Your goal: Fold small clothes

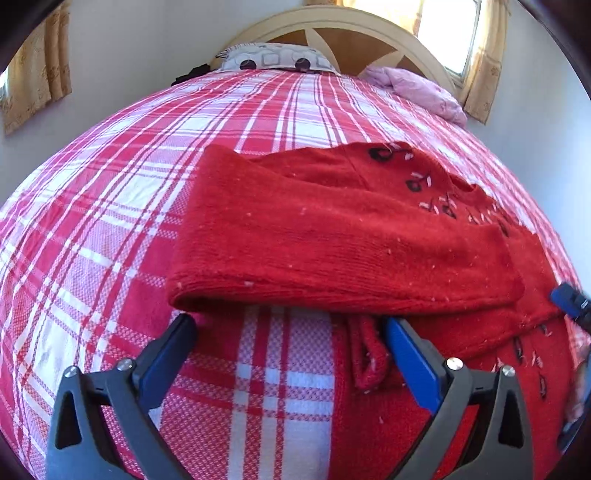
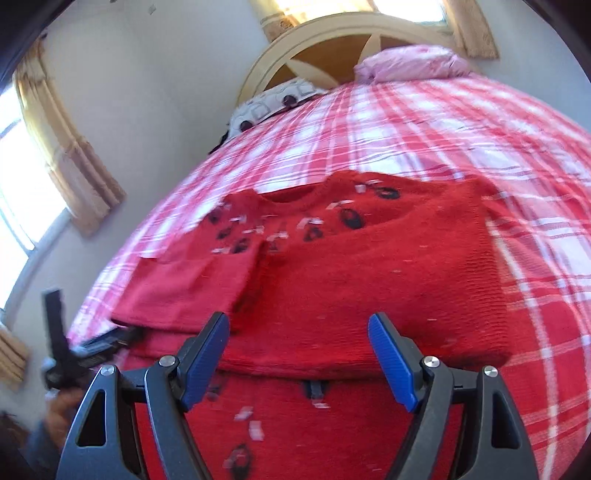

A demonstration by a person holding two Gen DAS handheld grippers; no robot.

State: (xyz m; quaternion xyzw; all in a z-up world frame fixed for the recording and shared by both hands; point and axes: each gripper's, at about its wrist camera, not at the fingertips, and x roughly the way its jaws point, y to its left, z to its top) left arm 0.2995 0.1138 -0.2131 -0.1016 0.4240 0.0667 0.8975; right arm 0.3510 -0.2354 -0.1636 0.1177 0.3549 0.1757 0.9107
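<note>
A red knitted sweater with black and white embroidery lies on the red and white checked bedspread. Both sleeves are folded across its body. My left gripper stands open at the near edge of the folded left sleeve, with only bedspread and a bit of sweater hem between its blue pads. It also shows at the left of the right wrist view as the left gripper. My right gripper hovers open over the folded right sleeve, pads apart. Its tip shows as the right gripper.
A patterned pillow and a crumpled pink cloth lie at the head of the bed, below the arched wooden headboard. Curtained windows flank the bed. A person's hand holds the left gripper.
</note>
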